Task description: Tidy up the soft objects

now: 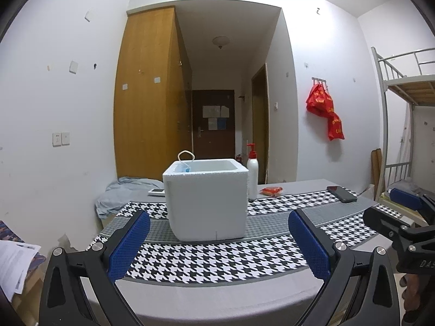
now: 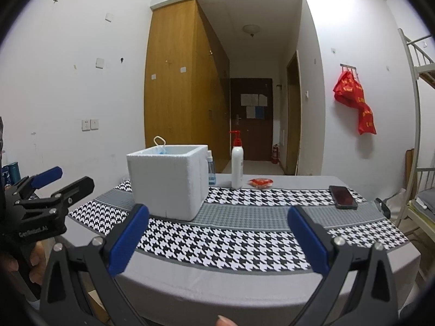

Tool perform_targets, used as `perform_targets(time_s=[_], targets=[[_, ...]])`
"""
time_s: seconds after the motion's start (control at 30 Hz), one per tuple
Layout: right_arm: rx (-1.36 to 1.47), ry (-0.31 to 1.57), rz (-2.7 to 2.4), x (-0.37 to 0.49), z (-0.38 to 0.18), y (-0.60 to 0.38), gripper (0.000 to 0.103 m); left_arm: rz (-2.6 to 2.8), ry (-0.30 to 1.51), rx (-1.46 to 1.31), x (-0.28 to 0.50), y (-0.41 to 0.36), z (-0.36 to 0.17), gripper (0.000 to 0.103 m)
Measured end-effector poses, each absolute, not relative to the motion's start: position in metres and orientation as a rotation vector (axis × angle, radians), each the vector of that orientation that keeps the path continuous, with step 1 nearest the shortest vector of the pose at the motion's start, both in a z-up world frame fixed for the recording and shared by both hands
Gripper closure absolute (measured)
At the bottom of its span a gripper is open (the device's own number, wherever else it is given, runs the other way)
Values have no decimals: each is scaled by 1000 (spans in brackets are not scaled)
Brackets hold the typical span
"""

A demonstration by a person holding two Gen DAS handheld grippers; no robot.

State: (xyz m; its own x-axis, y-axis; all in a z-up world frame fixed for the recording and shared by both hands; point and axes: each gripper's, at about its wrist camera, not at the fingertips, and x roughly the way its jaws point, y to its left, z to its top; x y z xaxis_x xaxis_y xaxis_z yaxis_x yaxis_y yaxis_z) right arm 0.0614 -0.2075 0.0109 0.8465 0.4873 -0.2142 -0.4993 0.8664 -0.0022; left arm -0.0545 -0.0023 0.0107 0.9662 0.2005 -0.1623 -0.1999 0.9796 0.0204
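While both hover above the worktop (image 1: 217,293), left gripper (image 1: 217,244) and right gripper (image 2: 217,240) hold their fingers wide apart, touching nothing

We look out from two wrist cameras, each set low behind its own jaws and facing across the worktop (image 1: 217,293) toward the far corridor door (image 1: 213,121). Our left view sits near the worktop's near edge, almost square to the foam box (image 1: 206,203), which stands close ahead. Our right view sits further right, so the same box (image 2: 168,182) falls left of centre. Both views share the box, the pump bottle (image 1: 252,174), the phone (image 1: 342,193) and the wardrobe (image 1: 148,95). Each also catches the other gripper at its edge: the right gripper (image 1: 391,212) in our left view, the left gripper (image 2: 62,179) in our right.
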Motion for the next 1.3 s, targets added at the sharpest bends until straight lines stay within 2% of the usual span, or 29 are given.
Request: perform_targets(time_s=[0.33,1.3], targets=[[-63,192,528,46,12,-211,0,185,144,18,-70,-11,10,1],[-66,245,567,62,-5,-195,0,244,191,4,-52,2,-11,1]])
